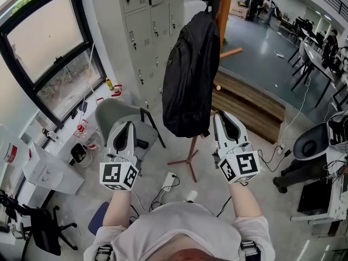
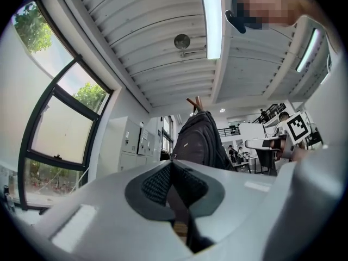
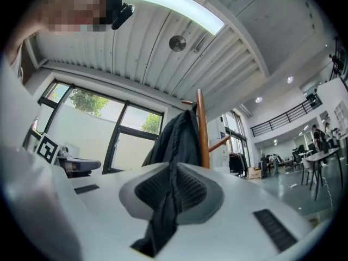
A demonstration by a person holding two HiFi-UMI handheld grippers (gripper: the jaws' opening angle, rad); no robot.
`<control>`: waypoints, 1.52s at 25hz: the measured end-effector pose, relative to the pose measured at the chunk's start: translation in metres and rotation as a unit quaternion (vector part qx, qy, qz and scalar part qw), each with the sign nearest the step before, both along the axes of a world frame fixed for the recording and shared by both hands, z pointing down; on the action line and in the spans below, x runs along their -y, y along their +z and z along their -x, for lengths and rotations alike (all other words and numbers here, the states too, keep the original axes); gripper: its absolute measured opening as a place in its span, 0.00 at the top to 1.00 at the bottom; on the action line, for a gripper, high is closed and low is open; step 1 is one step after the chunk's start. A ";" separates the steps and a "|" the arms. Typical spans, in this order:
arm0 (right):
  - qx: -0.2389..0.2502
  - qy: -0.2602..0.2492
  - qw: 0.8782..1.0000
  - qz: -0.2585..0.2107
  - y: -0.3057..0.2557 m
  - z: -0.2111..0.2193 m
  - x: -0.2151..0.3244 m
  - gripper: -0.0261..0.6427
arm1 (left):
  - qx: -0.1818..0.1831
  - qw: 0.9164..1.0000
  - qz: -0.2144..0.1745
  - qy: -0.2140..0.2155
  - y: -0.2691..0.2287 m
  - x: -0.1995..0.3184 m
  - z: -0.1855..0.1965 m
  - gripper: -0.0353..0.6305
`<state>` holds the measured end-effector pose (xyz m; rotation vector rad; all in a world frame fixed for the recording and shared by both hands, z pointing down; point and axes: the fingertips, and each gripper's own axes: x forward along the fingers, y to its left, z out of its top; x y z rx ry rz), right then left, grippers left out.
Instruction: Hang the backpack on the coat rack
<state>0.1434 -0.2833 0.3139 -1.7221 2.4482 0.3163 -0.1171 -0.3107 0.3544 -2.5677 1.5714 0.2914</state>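
A black backpack (image 1: pixel 190 75) hangs from the top of a wooden coat rack (image 1: pixel 224 10), whose legs (image 1: pixel 187 159) stand on the floor below it. My left gripper (image 1: pixel 129 125) is held low, to the left of the pack and apart from it, jaws together with nothing in them. On the right of the pack, my right gripper (image 1: pixel 218 116) is near its lower edge, jaws closed and empty. The left gripper view shows the backpack (image 2: pixel 201 143) beyond the closed left gripper (image 2: pixel 171 165). Past the right gripper (image 3: pixel 175 166) I see the backpack (image 3: pixel 176 137) and the rack's pole (image 3: pixel 202 129).
A grey chair (image 1: pixel 122 118) stands left of the rack, under my left gripper. Grey lockers (image 1: pixel 147 15) line the wall behind, beside a big window (image 1: pixel 49 53). A wooden step (image 1: pixel 250 105) lies to the right. A power strip (image 1: pixel 169 181) and cables lie on the floor.
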 end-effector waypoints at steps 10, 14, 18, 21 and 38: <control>0.017 0.018 0.997 0.067 0.074 -0.007 0.009 0.95 | 0.008 1.000 0.002 -0.013 0.049 -0.005 0.008 0.93; 0.019 0.029 0.995 0.089 0.099 -0.011 0.011 0.95 | 0.008 0.999 0.031 -0.010 0.074 -0.008 0.007 0.93; 0.029 0.039 0.993 0.106 0.119 -0.016 0.013 0.95 | 0.009 0.999 0.047 -0.010 0.092 -0.012 0.007 0.93; 0.039 0.047 0.991 0.118 0.129 -0.022 0.012 0.95 | 0.007 0.998 0.059 -0.013 0.103 -0.013 0.010 0.93; 0.043 0.026 0.991 0.128 0.134 -0.008 0.004 0.95 | 0.014 0.995 0.094 -0.018 0.125 -0.016 0.019 0.93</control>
